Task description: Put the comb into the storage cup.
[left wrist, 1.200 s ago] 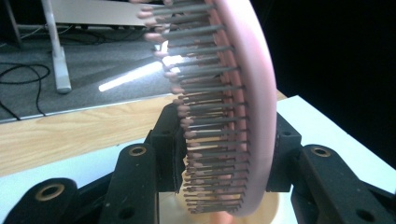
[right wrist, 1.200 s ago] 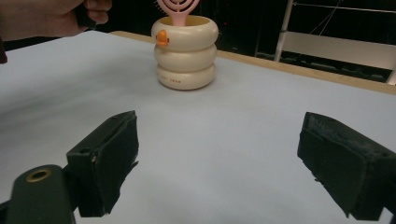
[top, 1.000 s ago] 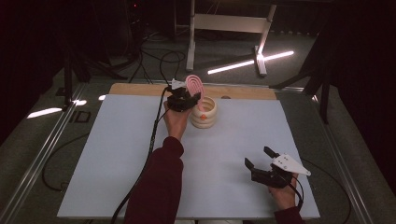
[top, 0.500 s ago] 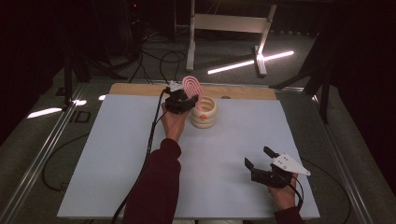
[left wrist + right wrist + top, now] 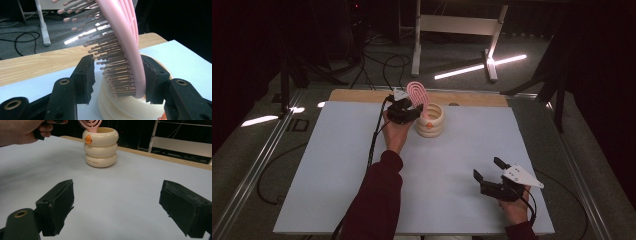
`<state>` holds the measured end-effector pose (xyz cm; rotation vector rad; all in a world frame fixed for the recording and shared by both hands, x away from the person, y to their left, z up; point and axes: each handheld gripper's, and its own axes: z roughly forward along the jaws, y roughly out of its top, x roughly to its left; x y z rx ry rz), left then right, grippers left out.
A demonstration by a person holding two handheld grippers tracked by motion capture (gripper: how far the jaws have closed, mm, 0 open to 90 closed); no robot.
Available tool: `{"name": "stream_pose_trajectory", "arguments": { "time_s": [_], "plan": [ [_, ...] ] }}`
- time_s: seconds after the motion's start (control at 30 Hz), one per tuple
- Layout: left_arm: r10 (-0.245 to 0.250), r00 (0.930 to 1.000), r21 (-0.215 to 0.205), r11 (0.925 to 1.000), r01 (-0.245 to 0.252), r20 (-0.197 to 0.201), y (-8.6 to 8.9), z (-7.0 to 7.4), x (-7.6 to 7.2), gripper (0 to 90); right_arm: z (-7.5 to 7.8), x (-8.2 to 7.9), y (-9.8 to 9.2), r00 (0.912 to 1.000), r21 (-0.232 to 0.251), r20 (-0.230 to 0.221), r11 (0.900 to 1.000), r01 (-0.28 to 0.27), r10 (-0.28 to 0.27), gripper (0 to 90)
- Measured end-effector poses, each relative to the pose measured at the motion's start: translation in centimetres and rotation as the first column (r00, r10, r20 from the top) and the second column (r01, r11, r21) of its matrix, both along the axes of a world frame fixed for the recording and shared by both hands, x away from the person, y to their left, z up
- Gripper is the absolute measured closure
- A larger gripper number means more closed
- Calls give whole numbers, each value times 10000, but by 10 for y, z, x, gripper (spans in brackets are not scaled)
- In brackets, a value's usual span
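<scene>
Left gripper (image 5: 412, 107) at twelve o'clock on the counter (image 5: 337, 165) had just been opening, its jaws loosening around the pink hairbrush (image 5: 125, 45) standing in the cream holder (image 5: 430, 121). Right gripper (image 5: 492, 172) sat wide open, empty, at five o'clock.

Left sleeve (image 5: 374, 200) dark maroon — long, to the wrist. Both grippers black, jaws with brass-ringed screw holes; right gripper (image 5: 487, 172) carries a grey three-cornered plate (image 5: 522, 176), 3 o'clock side — black cable trailing.
</scene>
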<state>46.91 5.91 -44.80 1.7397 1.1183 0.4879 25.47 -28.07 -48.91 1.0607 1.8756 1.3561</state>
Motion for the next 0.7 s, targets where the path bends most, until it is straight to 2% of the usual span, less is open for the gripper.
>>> {"name": "stream_pose_trajectory", "arguments": {
  "time_s": [0.53, 0.7],
  "plan": [
    [112, 9999, 510, 9986, -117, 91, 3, 1, -4, 309, 0, 0, 2, 10000, -29, -30, 10000, -61, 60, 122],
    [333, 9993, 747, 9966, -344, 161, 4, 2, -5, 234, -1, 0, 2, 10000, -36, -26, 10000, -70, 69, 122]
  ]
}}
